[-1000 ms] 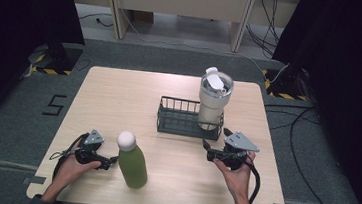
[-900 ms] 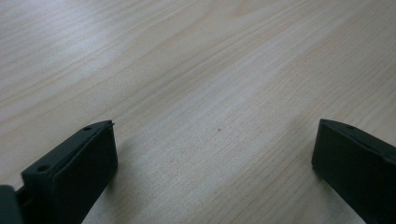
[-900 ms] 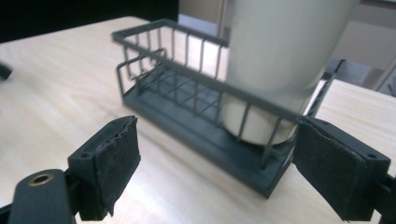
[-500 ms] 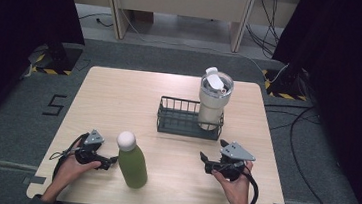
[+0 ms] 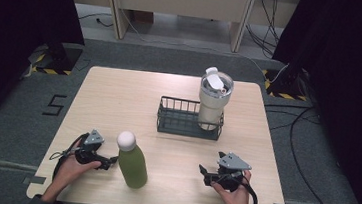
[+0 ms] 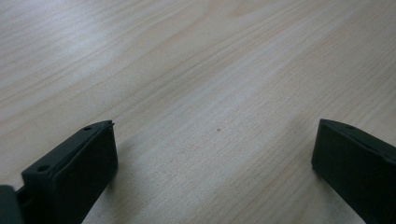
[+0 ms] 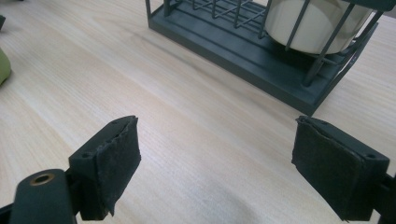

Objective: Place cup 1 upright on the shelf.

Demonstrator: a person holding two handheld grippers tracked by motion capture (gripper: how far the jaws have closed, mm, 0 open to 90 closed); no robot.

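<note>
The high view looks forward and down over the whole bench. Both gripper views skim its wood closely; the right one shares the rack.

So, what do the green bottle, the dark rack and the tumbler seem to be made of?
The green bottle: a matte, even olive body, likely coated metal or plastic, with a round white cap. The dark rack: thin dark grey bars on a flat base, probably painted metal wire. The tumbler: a smooth cream wall, perhaps coated steel, under a clear plastic-looking lid.
</note>
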